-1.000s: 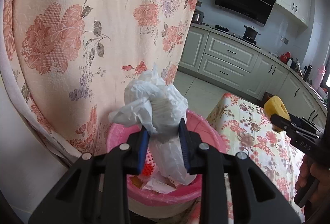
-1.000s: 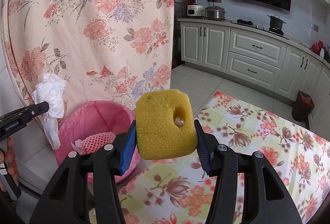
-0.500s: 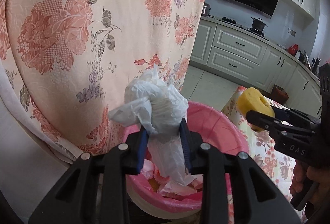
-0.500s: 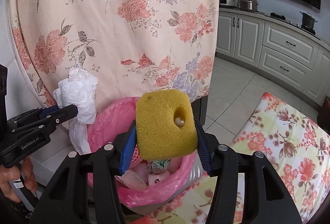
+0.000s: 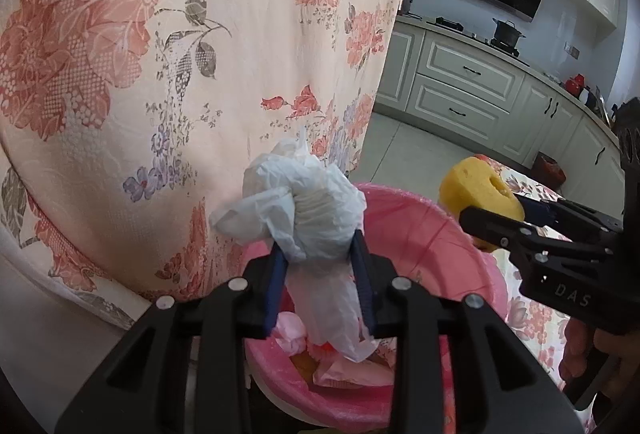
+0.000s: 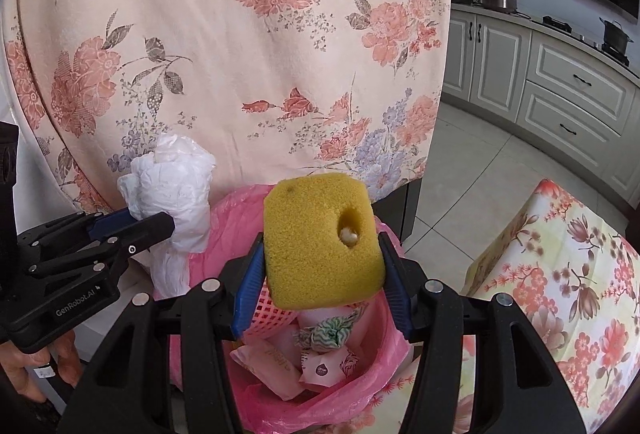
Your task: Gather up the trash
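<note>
A crumpled white plastic bag (image 5: 308,202) sits between the blue pads of my left gripper (image 5: 320,250). The jaws are opening slightly while the pads still touch the bag. It hangs over the near left rim of the pink-lined trash bin (image 5: 420,234). My right gripper (image 6: 321,240) is shut on a yellow sponge (image 6: 320,238) with a hole in it, held above the bin's opening (image 6: 224,218). The right wrist view shows the bag (image 6: 172,186) and left gripper (image 6: 160,222) at the left. The sponge (image 5: 476,186) also appears in the left wrist view.
Wrappers and a pink mesh (image 6: 320,346) lie inside the bin. A floral curtain (image 6: 240,54) hangs close behind it. A table with a floral cloth (image 6: 560,274) stands to the right. Kitchen cabinets (image 6: 560,82) line the far wall, with a small red bin (image 5: 550,168) on the floor.
Both grippers have moved in over the pink bin. The right one carried the sponge leftward from above the table. The left one sank lower with the bag.
</note>
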### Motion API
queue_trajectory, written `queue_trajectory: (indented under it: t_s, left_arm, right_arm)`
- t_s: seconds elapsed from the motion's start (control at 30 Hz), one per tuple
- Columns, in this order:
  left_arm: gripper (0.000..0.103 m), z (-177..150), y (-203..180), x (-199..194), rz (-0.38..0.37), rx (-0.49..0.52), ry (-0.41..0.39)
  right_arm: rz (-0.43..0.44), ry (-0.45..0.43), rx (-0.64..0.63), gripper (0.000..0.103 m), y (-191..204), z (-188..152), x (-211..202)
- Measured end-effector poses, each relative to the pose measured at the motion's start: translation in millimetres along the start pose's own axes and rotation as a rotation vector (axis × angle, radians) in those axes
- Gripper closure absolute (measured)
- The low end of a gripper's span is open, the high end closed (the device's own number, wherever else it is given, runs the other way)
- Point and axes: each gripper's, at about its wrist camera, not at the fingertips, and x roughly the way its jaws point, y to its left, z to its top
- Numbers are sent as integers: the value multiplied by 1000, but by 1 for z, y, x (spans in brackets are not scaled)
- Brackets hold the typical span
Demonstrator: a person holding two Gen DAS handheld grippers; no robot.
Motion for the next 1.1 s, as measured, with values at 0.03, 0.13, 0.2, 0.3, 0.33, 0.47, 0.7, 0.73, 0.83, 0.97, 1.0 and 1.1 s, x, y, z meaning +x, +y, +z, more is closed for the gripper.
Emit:
queue_trajectory:
  t_s: [0.03,0.13,0.2,0.3,0.33,0.47,0.7,0.73,0.83,0.97,1.0,1.1]
  left_arm:
    - [71,1,0,2,1,-1,4]
    - [64,3,0,6,8,1,8]
    - [59,3,1,7,11,-6,12]
    - [53,3,2,5,14,-10,5]
    - [53,2,2,1,15,-12,3]
    - [44,-2,4,-10,22,-27,-6]
    - [29,-14,2,-42,13,-54,-18]
    - [27,-17,1,-46,12,-56,-16]
    - [21,-26,-4,-55,9,-59,-9]
    - [12,-40,-12,-66,-22,-70,5]
    - [9,-44,-14,-69,-28,-75,10]
    - [5,-56,-17,-74,-35,-98,28]
  right_arm:
    - [1,-1,-1,51,0,0,0]
    - [-1,0,2,50,-3,1,1]
    - [-2,3,2,49,-4,2,2]
    - [-2,0,2,40,-5,2,2]
    - [-4,0,0,40,-5,2,2]
    - [-4,1,6,40,-7,1,1]
    - [-17,-17,6,40,-11,-12,-21]
    - [-17,-18,14,40,-12,-16,-25]
    - [-32,-15,25,39,-17,-28,-36]
    - [-34,-11,41,36,-22,-48,-53]
    - [-41,-8,32,35,-22,-54,-57]
    - [-67,-12,32,32,-23,-71,-70]
